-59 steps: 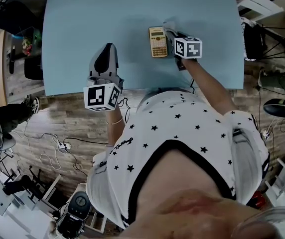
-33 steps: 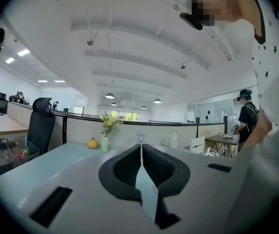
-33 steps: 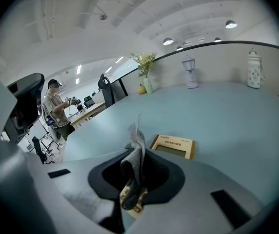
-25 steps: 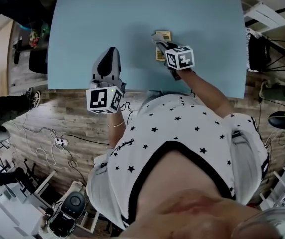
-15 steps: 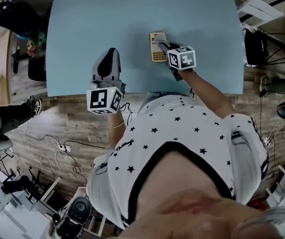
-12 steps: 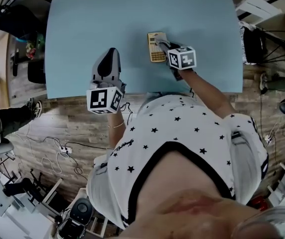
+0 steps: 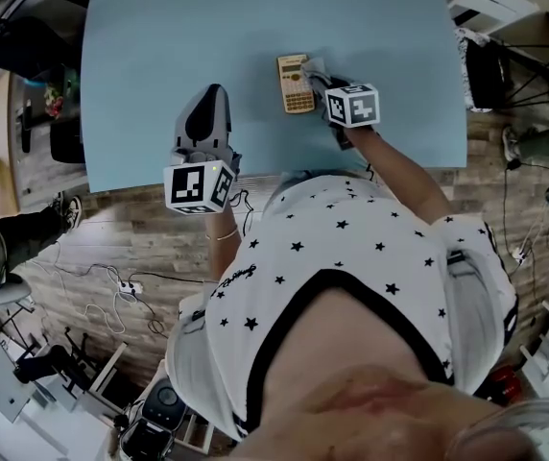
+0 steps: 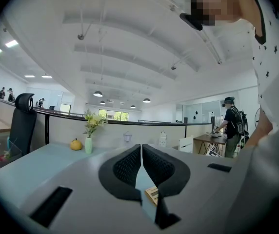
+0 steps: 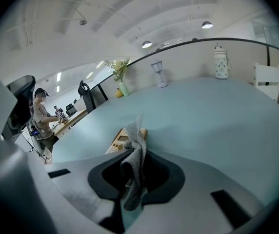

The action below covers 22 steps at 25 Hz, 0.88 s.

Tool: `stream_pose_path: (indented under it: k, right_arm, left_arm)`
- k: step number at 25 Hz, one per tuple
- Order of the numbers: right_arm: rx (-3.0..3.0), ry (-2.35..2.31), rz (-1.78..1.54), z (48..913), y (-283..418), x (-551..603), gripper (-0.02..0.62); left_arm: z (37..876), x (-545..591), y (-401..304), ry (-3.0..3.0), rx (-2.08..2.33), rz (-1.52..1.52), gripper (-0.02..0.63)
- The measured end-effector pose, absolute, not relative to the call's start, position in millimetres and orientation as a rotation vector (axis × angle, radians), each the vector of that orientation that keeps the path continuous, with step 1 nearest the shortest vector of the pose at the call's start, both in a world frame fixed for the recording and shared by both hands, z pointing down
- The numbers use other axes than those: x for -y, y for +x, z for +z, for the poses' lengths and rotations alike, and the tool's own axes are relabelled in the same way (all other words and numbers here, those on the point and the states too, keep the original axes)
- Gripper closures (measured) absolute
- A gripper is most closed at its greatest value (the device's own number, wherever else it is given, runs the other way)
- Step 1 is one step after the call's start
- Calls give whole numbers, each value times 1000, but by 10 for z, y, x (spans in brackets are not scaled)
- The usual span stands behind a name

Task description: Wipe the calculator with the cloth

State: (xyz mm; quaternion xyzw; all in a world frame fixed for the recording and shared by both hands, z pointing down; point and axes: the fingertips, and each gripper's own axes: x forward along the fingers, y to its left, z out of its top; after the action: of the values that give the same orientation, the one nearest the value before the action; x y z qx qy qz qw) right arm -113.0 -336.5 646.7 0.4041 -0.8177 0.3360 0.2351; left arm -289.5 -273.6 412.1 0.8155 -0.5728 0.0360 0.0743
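Right gripper extended forward, fingers clamped on one cloth at one calculator's edge. Left gripper at the counter's near edge, fingers closed, empty.

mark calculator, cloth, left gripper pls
calculator (image 7: 296, 84), head view, middle of its face.
cloth (image 9: 135, 155), right gripper view, the fold pinched between the jaws.
left gripper (image 8: 141, 148), left gripper view, where its closed tips meet.

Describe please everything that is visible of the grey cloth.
The cloth is a small grey piece, soft and felt-like, crumpled into folds. The right gripper has its fingers shut on it; one end hangs down between them, the other stands up in a point. That end reaches the near edge of the tan calculator on the light blue table; contact seems likely, not certain.
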Motion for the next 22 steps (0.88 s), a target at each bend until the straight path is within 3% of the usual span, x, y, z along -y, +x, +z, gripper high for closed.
stream_pose_path:
  k: [11, 22]
  right_arm:
    - [2261, 1132, 926, 6367, -1114, 3382, 551]
    - [2364, 962, 913, 6171, -1622, 3100, 551]
  left_arm:
    - [4138, 2702, -2905, 2438, 1727, 107, 571]
    - [4155, 2648, -2973, 2425, 1737, 106, 571]
